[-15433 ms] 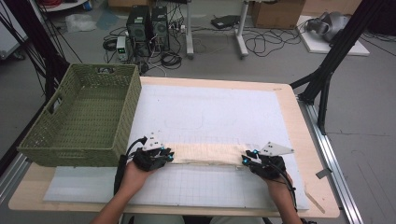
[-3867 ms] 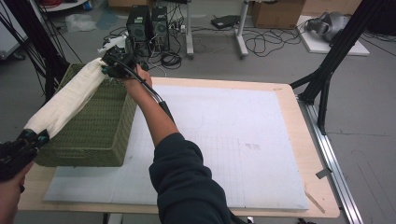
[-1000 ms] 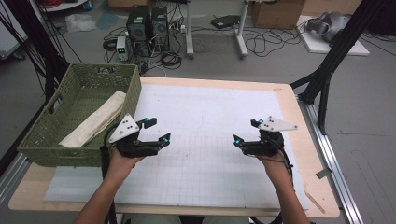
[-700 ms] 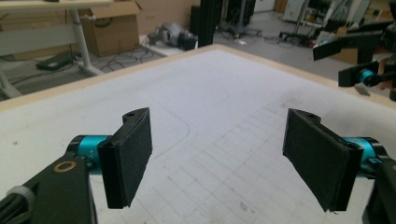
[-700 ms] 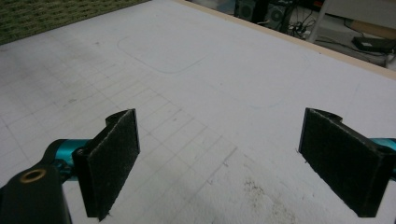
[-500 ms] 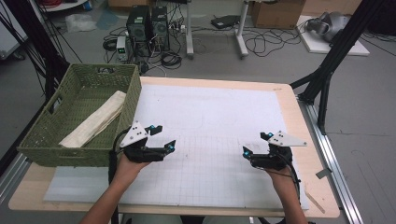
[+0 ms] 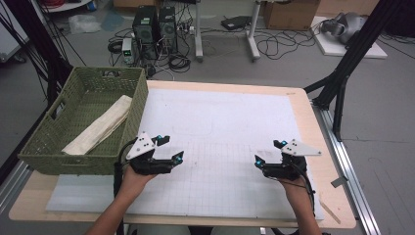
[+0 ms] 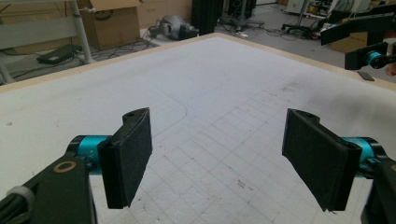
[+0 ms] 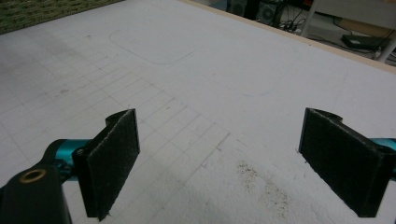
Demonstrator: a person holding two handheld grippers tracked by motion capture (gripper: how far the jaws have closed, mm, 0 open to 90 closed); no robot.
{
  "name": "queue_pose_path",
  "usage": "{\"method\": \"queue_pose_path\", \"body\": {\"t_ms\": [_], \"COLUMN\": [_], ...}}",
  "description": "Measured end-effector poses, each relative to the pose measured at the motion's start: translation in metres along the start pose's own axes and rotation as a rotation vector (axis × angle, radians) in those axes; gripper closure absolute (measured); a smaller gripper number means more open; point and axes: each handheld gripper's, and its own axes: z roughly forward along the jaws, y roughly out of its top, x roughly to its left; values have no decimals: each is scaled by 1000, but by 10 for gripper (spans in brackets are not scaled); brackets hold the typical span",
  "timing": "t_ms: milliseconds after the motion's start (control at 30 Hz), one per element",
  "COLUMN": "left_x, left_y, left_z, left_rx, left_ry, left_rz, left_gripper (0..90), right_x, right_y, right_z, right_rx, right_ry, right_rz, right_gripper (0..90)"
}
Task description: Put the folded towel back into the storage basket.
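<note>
A folded cream cloth (image 7: pixel 100 126) lies diagonally inside the green woven basket (image 7: pixel 126 152) at the table's left. My left gripper (image 7: pixel 172 148) hovers over the white gridded mat just right of the basket, open and holding nothing. In the left gripper view, my left gripper (image 8: pixel 222 158) has its black pads (image 8: pixel 128 156) wide apart above the mat. My right gripper (image 7: pixel 266 152) is near the front right of the mat, open too. In the right gripper view, my right gripper (image 9: pixel 219 163) has only bare mat between its pads (image 9: pixel 343 161).
The white mat (image 7: pixel 220 122) covers most of the wooden table (image 7: pixel 320 147). The basket's edge (image 9: pixel 28 9) is at the far left of the right gripper view. The right gripper (image 8: pixel 369 42) appears far off in the left gripper view. Computers and cables lie on the floor beyond.
The cloth, earlier held stretched between both grippers and carried left, now rests in the basket. Over the last second both open grippers have drawn back slightly toward the table's near edge.
</note>
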Motion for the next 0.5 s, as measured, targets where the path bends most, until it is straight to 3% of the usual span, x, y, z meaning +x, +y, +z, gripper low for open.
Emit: {"method": "queue_pose_path", "body": {"t_ms": [500], "left_x": [-1], "left_y": [-1], "left_z": [1], "left_rx": [2], "left_ry": [0], "left_rz": [9], "left_gripper": [247], "right_x": [0], "right_y": [0], "right_z": [1], "right_rx": [-6], "right_ry": [5], "right_rz": [-2], "right_gripper": [116]}}
